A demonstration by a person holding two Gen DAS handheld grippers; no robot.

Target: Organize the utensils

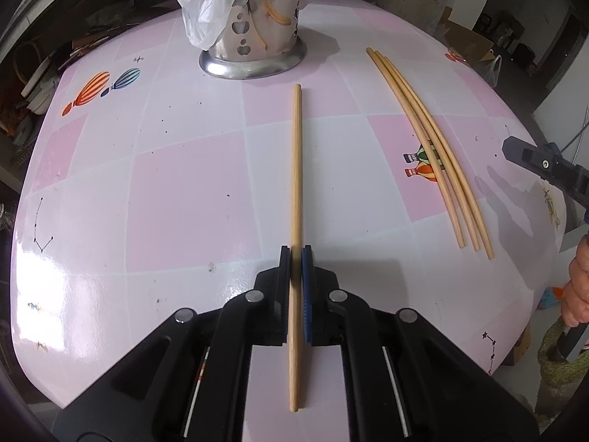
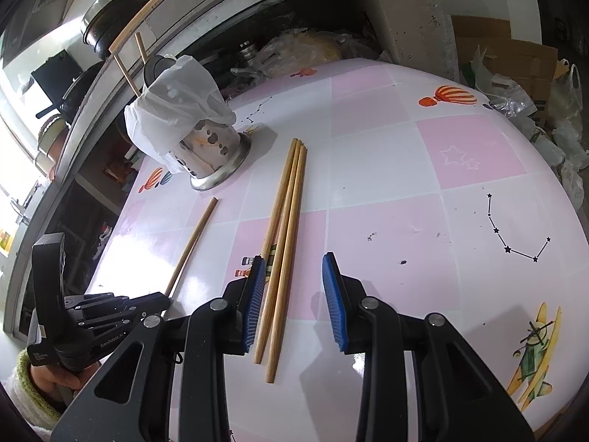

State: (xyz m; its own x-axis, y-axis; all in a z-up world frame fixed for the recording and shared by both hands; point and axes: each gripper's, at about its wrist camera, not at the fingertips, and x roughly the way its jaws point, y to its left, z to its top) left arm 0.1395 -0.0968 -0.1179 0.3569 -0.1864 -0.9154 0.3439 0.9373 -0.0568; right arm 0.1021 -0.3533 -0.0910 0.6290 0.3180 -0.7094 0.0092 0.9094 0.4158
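Left hand-held gripper is closed tight on a single chopstick, its black and blue pads pressed against either side of the stick near the lower middle of the left wrist view; the stick runs almost straight up the frame toward the metal utensil holder at the top centre, and its near end reaches back between the gripper's arms. Seen from the right wrist view, the same tool sits at the lower left, and white lettering on its black body reads "GenRobot.AI", partly cut off; a small label below it is too small to read. Right hand-held gripper is wide open and holds nothing, its blue-ribbed pads well apart in the lower middle of that view, with the left pad just beside a group of three chopsticks that lies between the fingers on the counter. All the chopsticks are plain, light wood, long, thin and round. The three lie side by side, close together at the far end and fanning slightly at the near end. The holder is shiny steel with cut-out holes and a flared base, and a white plastic bag is draped over its top; two more sticks poke out above it. The counter has a pink and white checked covering printed with hot-air balloons, star constellations and a yellow aeroplane.
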